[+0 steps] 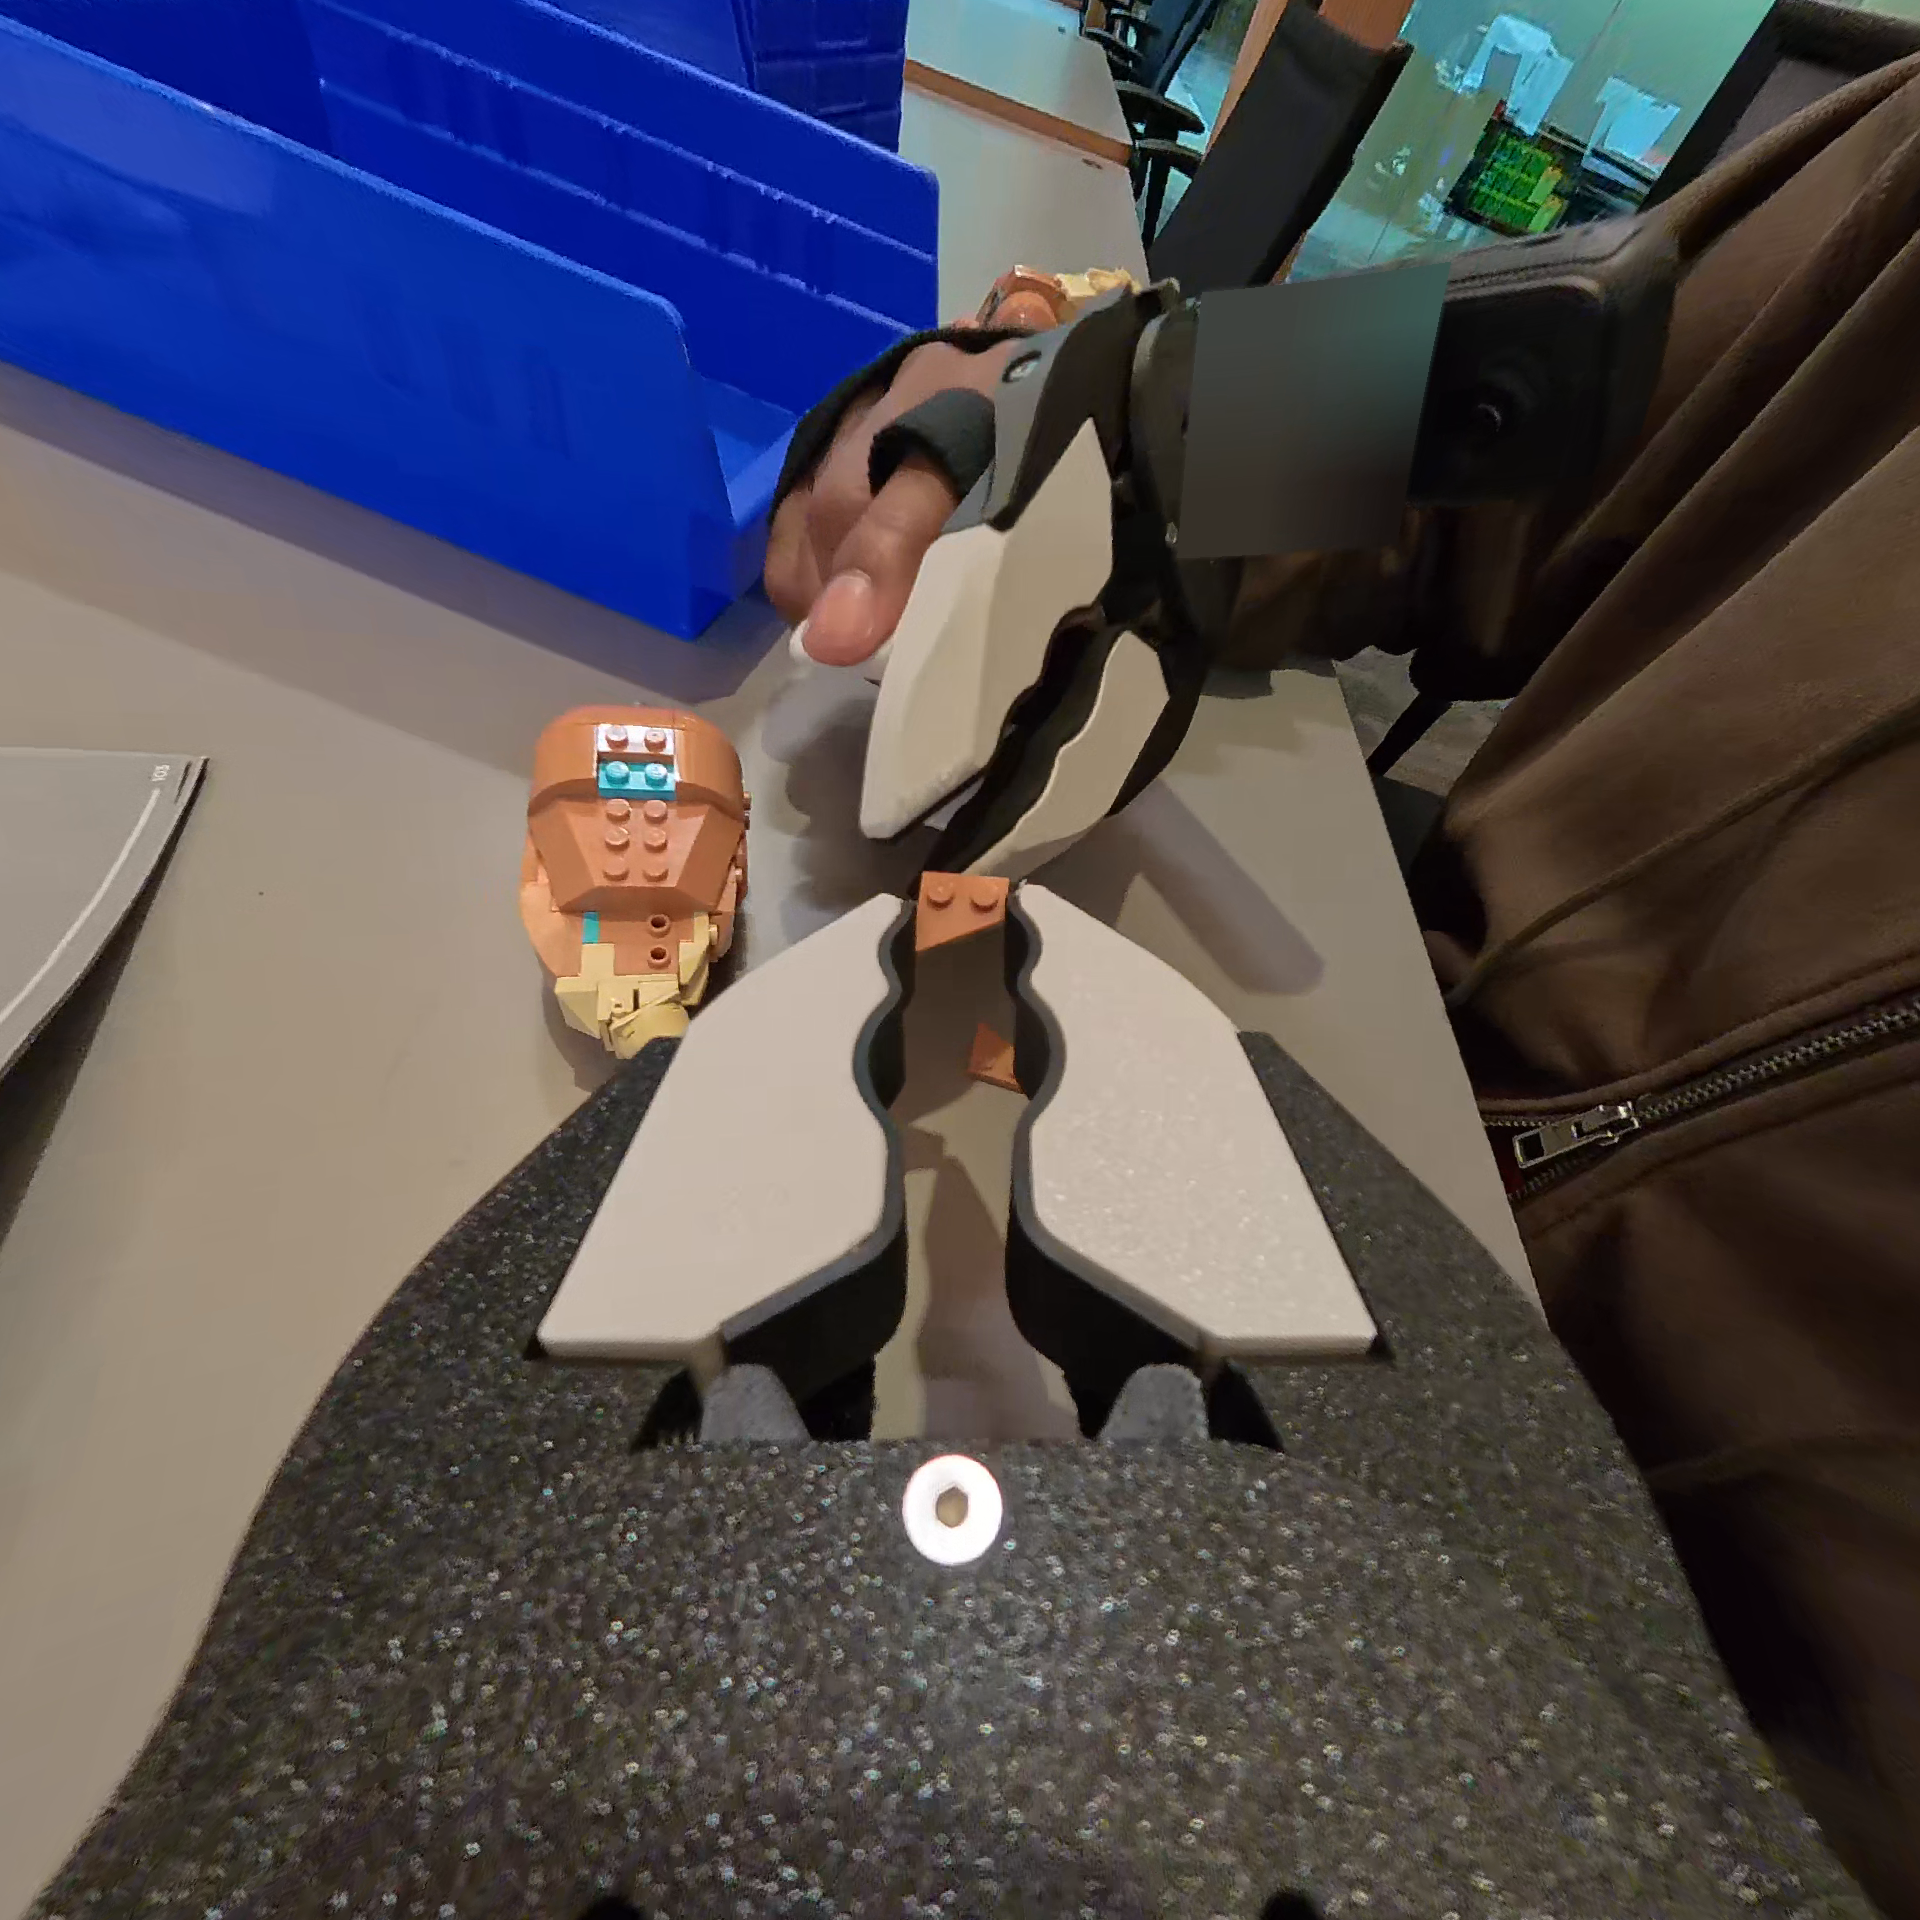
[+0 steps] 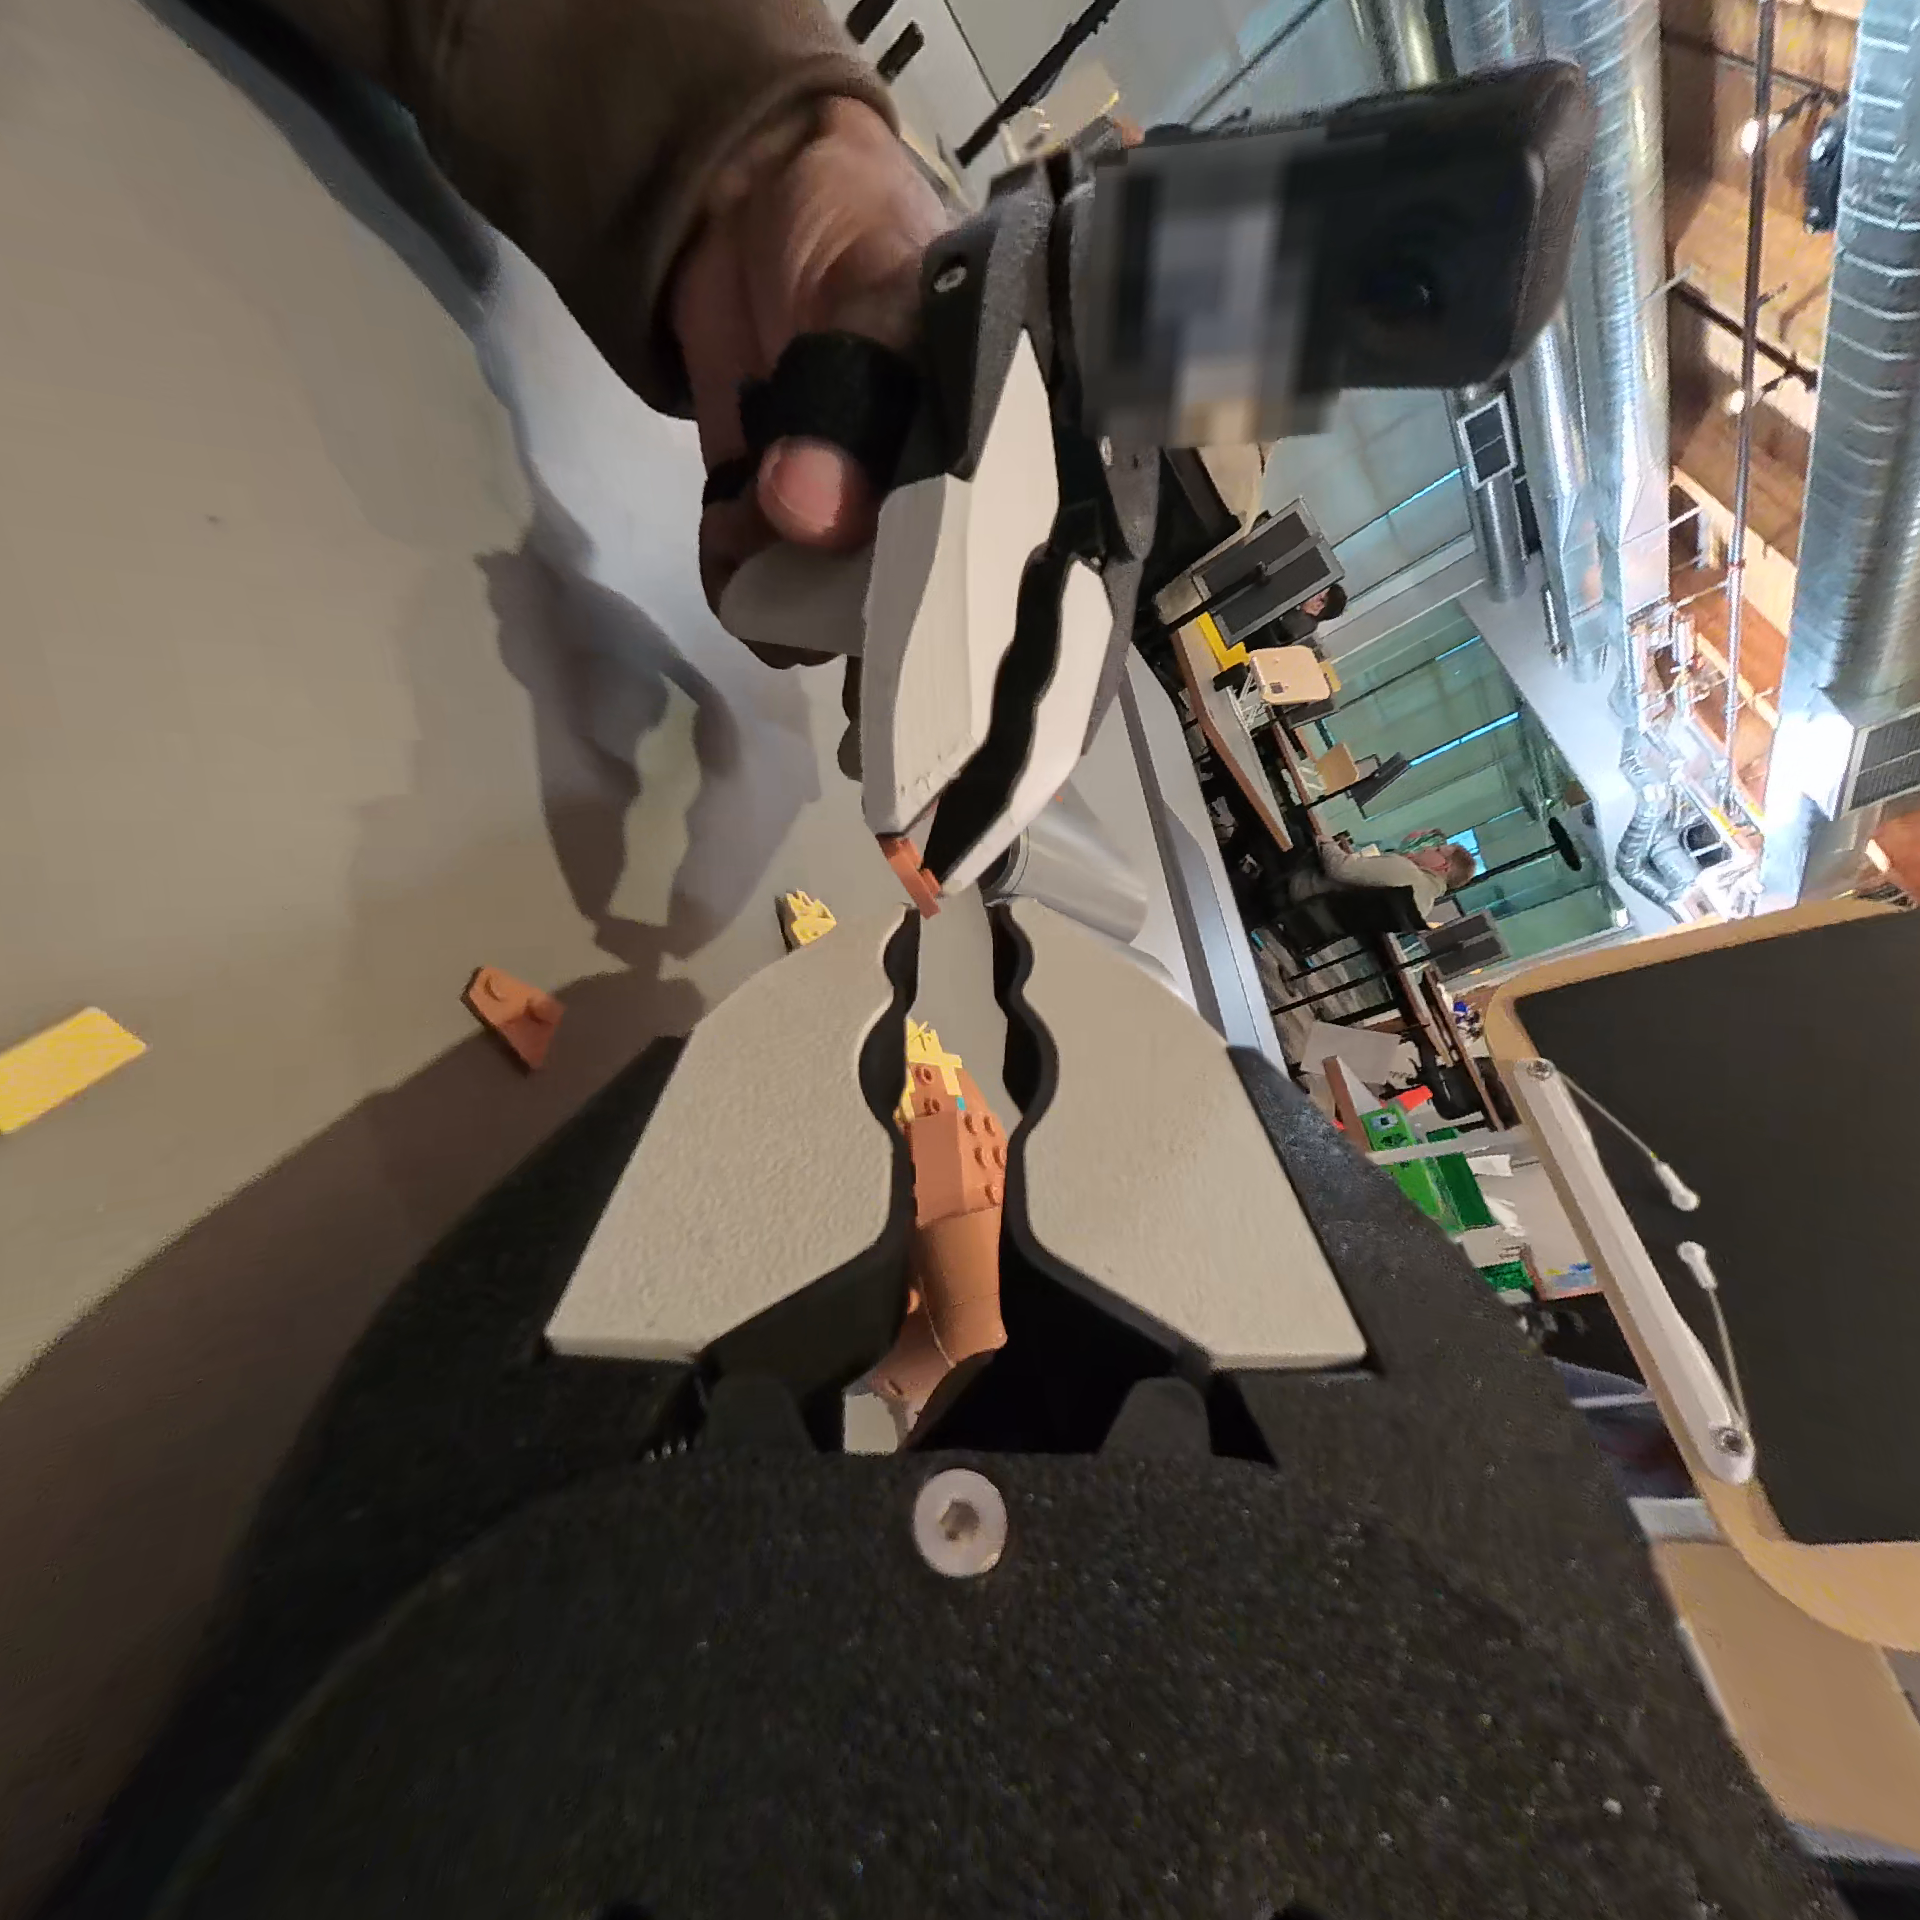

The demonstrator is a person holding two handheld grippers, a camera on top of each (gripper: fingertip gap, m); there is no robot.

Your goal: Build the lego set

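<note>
Terracotta plastic is what I'm watching: a small brown wedge plate (image 1: 961,909) sits pinched at the very tips of my left gripper (image 1: 958,896), jaws closed on it, studs facing up so I can hand it across or press it down without flipping it. Directly opposite, my right gripper (image 1: 940,847) comes in nose to nose, its tips nearly touching the same piece. From the right wrist view that plate (image 2: 914,875) shows at the left tool's tips, just ahead of my right gripper's own, and I cannot tell whether the right jaws are actually biting it or only close by; the gap between the right fingers looks narrow but not shut. I'd judge this a transfer or a regrip, done in the air so neither tool scrapes the table (image 1: 312,987). The main build (image 1: 634,873), a brown and tan rounded body with a teal plate on top, lies on its side just left of my left gripper, studs towards me, presumably parked within easy reach. Another brown piece (image 1: 995,1055) lies below, glimpsed between my left fingers. Out on the table in the right view, a loose brown plate (image 2: 511,1013), a small yellow bit (image 2: 805,918) and a flat yellow piece (image 2: 62,1065) wait their turn. Blue bins (image 1: 416,312) stand behind the build, and a grey booklet (image 1: 83,873) lies off to the left.
</note>
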